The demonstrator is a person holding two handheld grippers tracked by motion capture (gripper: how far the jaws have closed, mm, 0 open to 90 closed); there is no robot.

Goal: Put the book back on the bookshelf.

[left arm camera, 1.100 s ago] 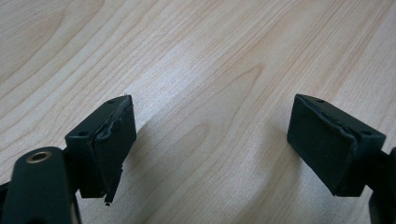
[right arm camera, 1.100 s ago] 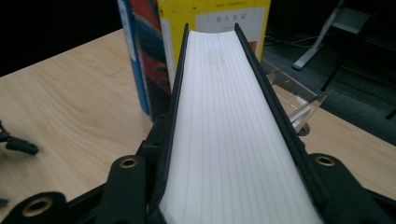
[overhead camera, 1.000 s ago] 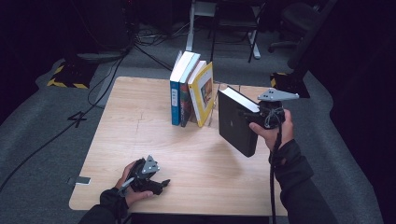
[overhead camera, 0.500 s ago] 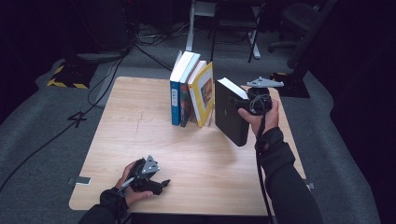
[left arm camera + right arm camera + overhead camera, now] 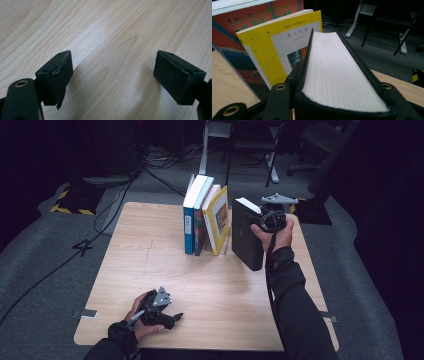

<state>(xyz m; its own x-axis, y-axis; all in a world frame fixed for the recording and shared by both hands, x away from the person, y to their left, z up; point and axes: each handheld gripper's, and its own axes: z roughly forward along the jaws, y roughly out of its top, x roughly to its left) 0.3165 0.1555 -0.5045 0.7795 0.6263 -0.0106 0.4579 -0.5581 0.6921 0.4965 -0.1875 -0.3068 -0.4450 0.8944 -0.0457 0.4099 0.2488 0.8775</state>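
The high view lays out the whole wooden tabletop (image 5: 210, 280): a row of upright books (image 5: 205, 217) stands near the far edge, and just beside its right end the right tool (image 5: 272, 217) holds a thick black book (image 5: 246, 240) upright, its lower corner close to the tabletop — whether it touches I cannot tell. The left tool (image 5: 172, 317) rests low near the front left corner, in the person's hand.

The right tool's view gives what the high view cannot — the black book's (image 5: 342, 75) white page block up close, faintly lined, framed by black covers, with the tool's jaws clamped on either cover. Just beside it leans the yellow paperback (image 5: 279, 47) with a white panel and printed characters, and behind that a red and blue cover (image 5: 244, 15) with large lettering.

The left tool's view shows its two black padded jaws (image 5: 112, 80) standing well apart over pale wood grain, nothing between them.
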